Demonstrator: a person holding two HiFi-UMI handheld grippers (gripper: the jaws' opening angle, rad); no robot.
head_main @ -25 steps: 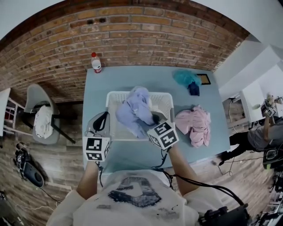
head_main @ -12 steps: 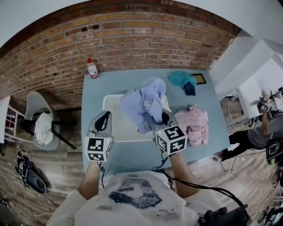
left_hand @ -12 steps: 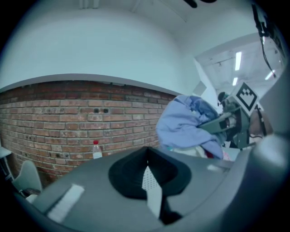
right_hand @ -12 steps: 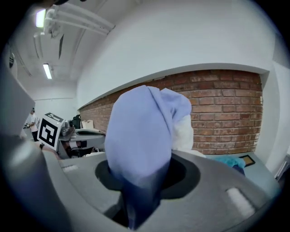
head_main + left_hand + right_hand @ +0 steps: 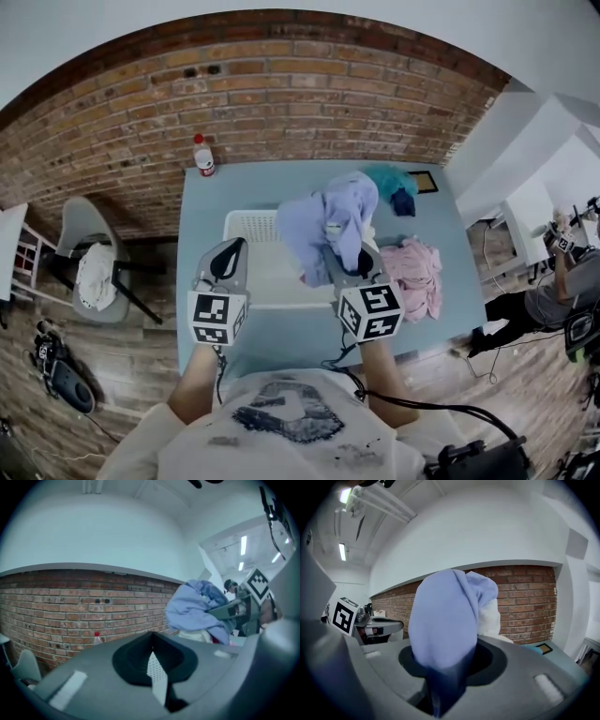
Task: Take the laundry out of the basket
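A pale blue bench (image 5: 202,211) stands before a brick wall, with a red-capped bottle (image 5: 202,156) at its far left corner. The left gripper (image 5: 229,253) hangs by the left end of the white laundry basket (image 5: 262,272), fingers drawn together on nothing, probably kept clear of the lift. The right gripper (image 5: 345,255) has its fingers clamped on a lavender garment (image 5: 330,216), bunched above the basket's right end, likely so that its folds clear the rim. Further right, 1 pink garment pile (image 5: 418,274) and a teal cloth (image 5: 388,174) crowd the bench where this garment might be set down.
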